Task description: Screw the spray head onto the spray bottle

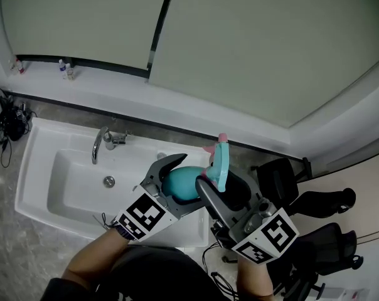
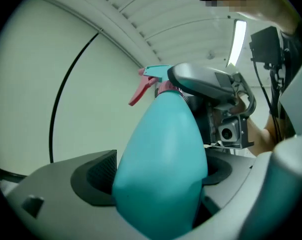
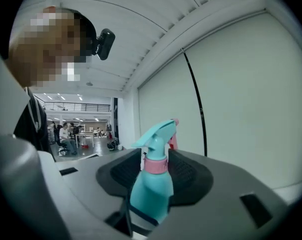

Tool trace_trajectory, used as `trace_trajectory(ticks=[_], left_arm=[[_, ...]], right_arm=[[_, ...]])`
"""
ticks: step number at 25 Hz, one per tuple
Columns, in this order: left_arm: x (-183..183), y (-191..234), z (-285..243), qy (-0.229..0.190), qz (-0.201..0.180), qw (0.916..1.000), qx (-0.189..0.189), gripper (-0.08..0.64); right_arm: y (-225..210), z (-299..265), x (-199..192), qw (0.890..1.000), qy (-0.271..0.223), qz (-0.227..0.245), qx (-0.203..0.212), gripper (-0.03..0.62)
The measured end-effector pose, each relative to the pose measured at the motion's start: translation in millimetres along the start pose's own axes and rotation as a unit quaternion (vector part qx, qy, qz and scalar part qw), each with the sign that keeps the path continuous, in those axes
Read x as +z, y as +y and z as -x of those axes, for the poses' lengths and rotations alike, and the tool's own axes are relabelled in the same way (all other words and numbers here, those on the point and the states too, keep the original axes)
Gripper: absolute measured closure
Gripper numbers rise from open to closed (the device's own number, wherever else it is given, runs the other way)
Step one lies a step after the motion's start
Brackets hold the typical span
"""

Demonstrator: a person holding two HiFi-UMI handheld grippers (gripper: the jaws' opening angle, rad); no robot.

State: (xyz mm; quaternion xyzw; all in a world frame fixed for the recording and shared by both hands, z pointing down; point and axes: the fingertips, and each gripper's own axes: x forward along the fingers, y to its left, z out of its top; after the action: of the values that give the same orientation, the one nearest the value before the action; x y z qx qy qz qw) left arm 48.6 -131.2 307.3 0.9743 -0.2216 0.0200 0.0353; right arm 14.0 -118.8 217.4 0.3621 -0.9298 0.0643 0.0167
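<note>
A teal spray bottle (image 1: 180, 182) is held up over the sink edge, its teal spray head (image 1: 221, 158) with pink trigger pointing upward. My left gripper (image 1: 183, 180) is shut on the bottle's round body (image 2: 161, 169), which fills the left gripper view. My right gripper (image 1: 222, 184) is closed at the neck. In the right gripper view its pads flank the pink collar (image 3: 155, 165) under the spray head (image 3: 158, 134). From the left gripper view, a right gripper finger (image 2: 211, 84) covers the collar.
A white sink (image 1: 32, 187) with a chrome faucet (image 1: 100, 144) lies below left. Small bottles (image 1: 65, 69) stand on the window ledge. Black chairs (image 1: 315, 205) are at the right, and cables (image 1: 4, 121) at the far left.
</note>
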Motion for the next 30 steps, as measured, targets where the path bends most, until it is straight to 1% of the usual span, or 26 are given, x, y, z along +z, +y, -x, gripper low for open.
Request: trace_trajectory(ticks=[4, 7, 8, 9, 10, 11, 12, 13, 14, 15, 17, 19, 20, 22, 23, 24, 25, 26, 28, 29, 30], left_arm=[[10.0, -6.9, 4.9, -0.012, 0.013, 0.9987, -0.047, 0.089], [17.0, -16.1, 11.3, -0.016, 0.014, 0.9959, -0.088, 0.089], [19.2, -21.8, 14.7, -0.016, 0.010, 0.9939, -0.108, 0.089], [21.3, -28.8, 18.6, -0.016, 0.007, 0.9911, -0.132, 0.089], [23.4, -36.9, 22.8, -0.016, 0.004, 0.9871, -0.159, 0.089], [25.4, -46.0, 26.6, -0.016, 0.004, 0.9818, -0.189, 0.089], [27.1, -56.0, 29.6, -0.018, 0.007, 0.9751, -0.221, 0.089], [28.1, -66.5, 32.0, -0.019, 0.012, 0.9669, -0.254, 0.089], [28.6, -77.1, 34.0, -0.019, 0.015, 0.9580, -0.286, 0.089], [28.9, -87.4, 35.8, -0.017, 0.016, 0.9488, -0.315, 0.089], [29.2, -105.3, 39.5, -0.010, 0.011, 0.9313, -0.364, 0.089], [27.2, -117.1, 43.0, -0.003, 0.008, 0.9181, -0.396, 0.089], [25.4, -120.4, 44.3, 0.000, 0.010, 0.9137, -0.406, 0.089], [21.9, -122.6, 45.7, 0.005, 0.016, 0.9084, -0.418, 0.089], [21.1, -122.1, 45.7, 0.007, 0.021, 0.9067, -0.421, 0.089], [20.8, -120.9, 45.5, 0.008, 0.028, 0.9055, -0.423, 0.089], [20.4, -119.3, 45.5, 0.010, 0.038, 0.9041, -0.426, 0.089], [19.2, -117.5, 45.8, 0.014, 0.047, 0.9025, -0.428, 0.089], [15.2, -113.0, 47.5, 0.030, 0.056, 0.9002, -0.431, 0.089], [12.8, -110.4, 48.9, 0.040, 0.054, 0.8999, -0.431, 0.089], [10.1, -107.7, 50.4, 0.049, 0.050, 0.9001, -0.430, 0.089]], right_arm=[[12.9, 9.9, 6.0, 0.998, 0.002, 0.007, 0.061, 0.436], [23.8, 33.7, 16.6, 0.993, -0.009, 0.023, 0.116, 0.430], [22.8, 43.7, 22.2, 0.991, -0.023, 0.021, 0.134, 0.430], [17.6, 53.2, 26.9, 0.987, -0.039, 0.009, 0.155, 0.430], [9.1, 61.5, 29.6, 0.981, -0.054, -0.013, 0.184, 0.430], [0.0, 68.0, 31.0, 0.972, -0.067, -0.039, 0.222, 0.430], [-6.6, 72.4, 32.5, 0.958, -0.079, -0.065, 0.267, 0.412], [-8.0, 73.9, 35.5, 0.942, -0.089, -0.084, 0.314, 0.381], [-2.7, 72.6, 40.0, 0.924, -0.094, -0.092, 0.359, 0.346], [7.1, 70.0, 43.8, 0.908, -0.094, -0.089, 0.399, 0.320], [31.5, 64.7, 44.1, 0.882, -0.076, -0.055, 0.462, 0.295], [57.9, 61.6, 38.5, 0.860, -0.046, -0.009, 0.508, 0.295], [69.9, 61.2, 34.9, 0.851, -0.031, 0.013, 0.524, 0.294], [87.1, 62.2, 26.9, 0.838, -0.003, 0.051, 0.543, 0.295], [91.5, 62.9, 23.7, 0.835, 0.009, 0.062, 0.546, 0.295], [93.4, 63.1, 21.9, 0.834, 0.018, 0.068, 0.547, 0.296], [93.3, 62.4, 21.2, 0.836, 0.023, 0.071, 0.544, 0.298], [92.0, 60.9, 21.0, 0.840, 0.025, 0.073, 0.537, 0.325], [88.7, 57.4, 19.1, 0.849, 0.028, 0.078, 0.523, 0.416], [87.9, 56.0, 17.3, 0.852, 0.030, 0.080, 0.517, 0.440], [87.5, 54.5, 15.1, 0.855, 0.031, 0.080, 0.511, 0.442]])
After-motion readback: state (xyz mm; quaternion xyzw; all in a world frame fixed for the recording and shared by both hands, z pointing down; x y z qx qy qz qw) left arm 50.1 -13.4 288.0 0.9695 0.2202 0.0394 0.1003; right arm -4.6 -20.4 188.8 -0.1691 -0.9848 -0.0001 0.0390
